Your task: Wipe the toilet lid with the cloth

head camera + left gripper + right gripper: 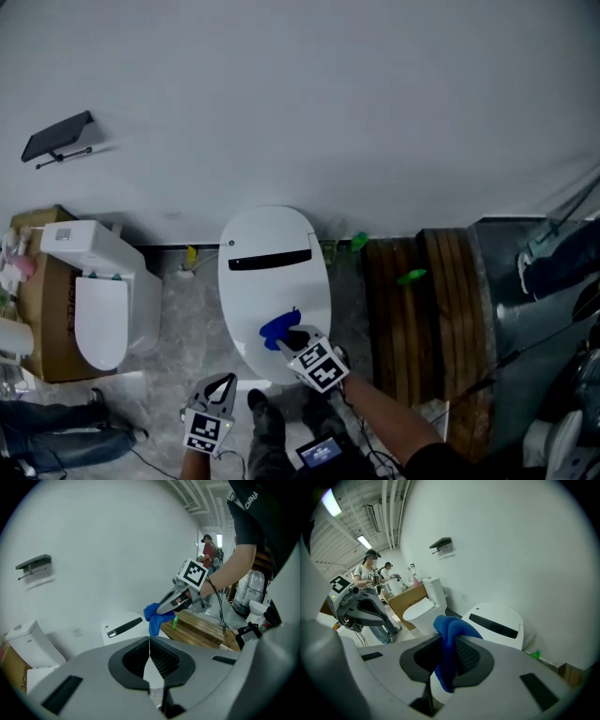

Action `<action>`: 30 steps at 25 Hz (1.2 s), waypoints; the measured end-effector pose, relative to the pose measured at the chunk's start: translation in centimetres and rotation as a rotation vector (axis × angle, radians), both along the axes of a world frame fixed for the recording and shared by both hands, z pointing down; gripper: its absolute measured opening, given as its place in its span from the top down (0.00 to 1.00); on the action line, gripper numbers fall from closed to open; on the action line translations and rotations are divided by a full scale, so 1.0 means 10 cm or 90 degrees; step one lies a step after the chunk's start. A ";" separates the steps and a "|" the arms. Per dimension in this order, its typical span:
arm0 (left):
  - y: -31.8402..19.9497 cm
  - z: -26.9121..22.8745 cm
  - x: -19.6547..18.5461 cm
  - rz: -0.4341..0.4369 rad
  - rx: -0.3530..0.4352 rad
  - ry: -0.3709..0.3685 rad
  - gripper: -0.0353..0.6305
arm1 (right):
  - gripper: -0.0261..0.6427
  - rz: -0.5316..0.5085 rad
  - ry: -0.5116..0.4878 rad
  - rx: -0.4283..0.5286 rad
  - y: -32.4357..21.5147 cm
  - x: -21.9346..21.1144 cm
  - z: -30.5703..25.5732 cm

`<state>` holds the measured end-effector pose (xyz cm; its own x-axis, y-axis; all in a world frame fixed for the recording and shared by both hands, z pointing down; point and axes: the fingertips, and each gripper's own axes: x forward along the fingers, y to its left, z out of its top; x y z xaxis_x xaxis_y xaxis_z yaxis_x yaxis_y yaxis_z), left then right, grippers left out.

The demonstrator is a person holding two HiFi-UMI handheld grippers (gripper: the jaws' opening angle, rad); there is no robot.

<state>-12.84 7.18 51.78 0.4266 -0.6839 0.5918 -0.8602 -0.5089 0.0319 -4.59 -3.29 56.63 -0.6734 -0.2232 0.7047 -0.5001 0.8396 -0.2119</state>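
In the head view, the right gripper holds the blue cloth over the front part of the closed white toilet lid, while the left gripper hangs low beside the toilet's front, off the lid. The left gripper view shows its jaws pressed together on nothing, with the cloth dangling ahead. In the right gripper view the jaws pinch the bunched cloth; I cannot tell whether it touches the lid, so I judge that the whole wipe is left to do.
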 end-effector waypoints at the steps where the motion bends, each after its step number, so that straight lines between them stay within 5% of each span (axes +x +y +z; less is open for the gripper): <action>1: -0.04 0.07 -0.04 -0.001 -0.003 0.002 0.93 | 0.86 0.004 0.004 -0.004 -0.07 -0.07 0.12; 16: -0.57 0.97 -0.50 -0.007 0.006 0.016 0.93 | 0.86 0.104 0.033 -0.059 -1.23 -0.94 1.91; 30: -0.32 1.46 -0.70 -0.030 -0.017 0.040 0.93 | 0.86 0.187 0.027 -0.110 -1.65 -1.39 2.55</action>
